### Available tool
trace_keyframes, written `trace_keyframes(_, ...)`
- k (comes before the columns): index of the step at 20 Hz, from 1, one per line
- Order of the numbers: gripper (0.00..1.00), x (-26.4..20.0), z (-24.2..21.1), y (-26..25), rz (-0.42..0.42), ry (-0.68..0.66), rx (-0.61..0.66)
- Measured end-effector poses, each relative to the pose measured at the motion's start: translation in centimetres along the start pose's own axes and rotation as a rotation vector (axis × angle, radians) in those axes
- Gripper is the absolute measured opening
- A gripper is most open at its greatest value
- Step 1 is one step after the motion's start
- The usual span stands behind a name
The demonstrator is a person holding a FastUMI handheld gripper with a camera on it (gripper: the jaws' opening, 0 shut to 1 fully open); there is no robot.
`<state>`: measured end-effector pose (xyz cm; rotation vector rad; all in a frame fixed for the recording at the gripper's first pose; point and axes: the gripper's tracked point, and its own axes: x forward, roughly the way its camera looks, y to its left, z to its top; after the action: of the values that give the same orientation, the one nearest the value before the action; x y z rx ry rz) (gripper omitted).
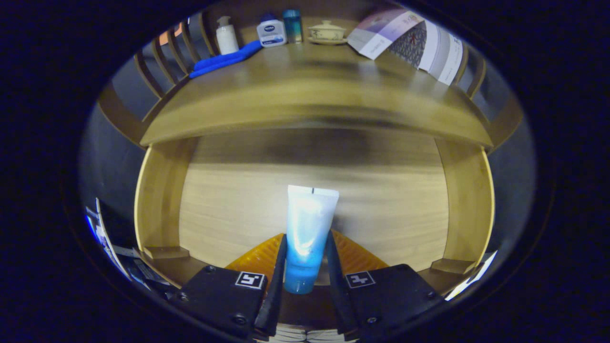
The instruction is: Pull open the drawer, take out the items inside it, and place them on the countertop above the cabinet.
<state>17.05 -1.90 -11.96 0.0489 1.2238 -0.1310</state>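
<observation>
With both fingers pressing its sides, the hand-held gripper (305, 259) holds a blue-white tube (307, 233) over the open drawer (314, 200), below the worktop (310, 90).

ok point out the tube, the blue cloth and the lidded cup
tube (307, 233), gripper view, mid body, between the gripper (305, 267) fingers
blue cloth (224, 61), gripper view, middle fold
lidded cup (327, 31), gripper view, its side
</observation>
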Motion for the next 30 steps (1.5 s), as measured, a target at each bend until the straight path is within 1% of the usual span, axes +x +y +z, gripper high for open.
trace_keyframes(4, 0.48, -3.1, 1.7, 0.7, 0.022, -0.06, -0.031)
trace_keyframes(7, 0.48, -5.1, 3.8, 0.8, 0.032, -0.104, -0.033)
trace_keyframes(11, 0.48, -7.3, 6.9, 1.8, 0.096, -0.156, -0.016)
trace_keyframes(13, 0.48, -7.9, 8.6, 1.9, 0.095, -0.189, -0.015)
trace_keyframes(16, 0.48, -8.5, 12.1, 1.7, 0.051, -0.265, -0.036)
trace_keyframes(19, 0.48, -8.7, 14.9, 2.2, 0.035, -0.311, -0.033)
trace_keyframes(22, 0.48, -8.1, 17.0, 1.9, -0.037, -0.354, -0.052)
trace_keyframes(23, 0.48, -8.1, 17.8, 2.3, -0.047, -0.371, -0.069)
trace_keyframes(27, 0.48, -7.3, 20.1, 2.5, -0.092, -0.418, -0.071)
trace_keyframes(30, 0.48, -5.4, 20.8, 2.2, -0.114, -0.419, -0.031)
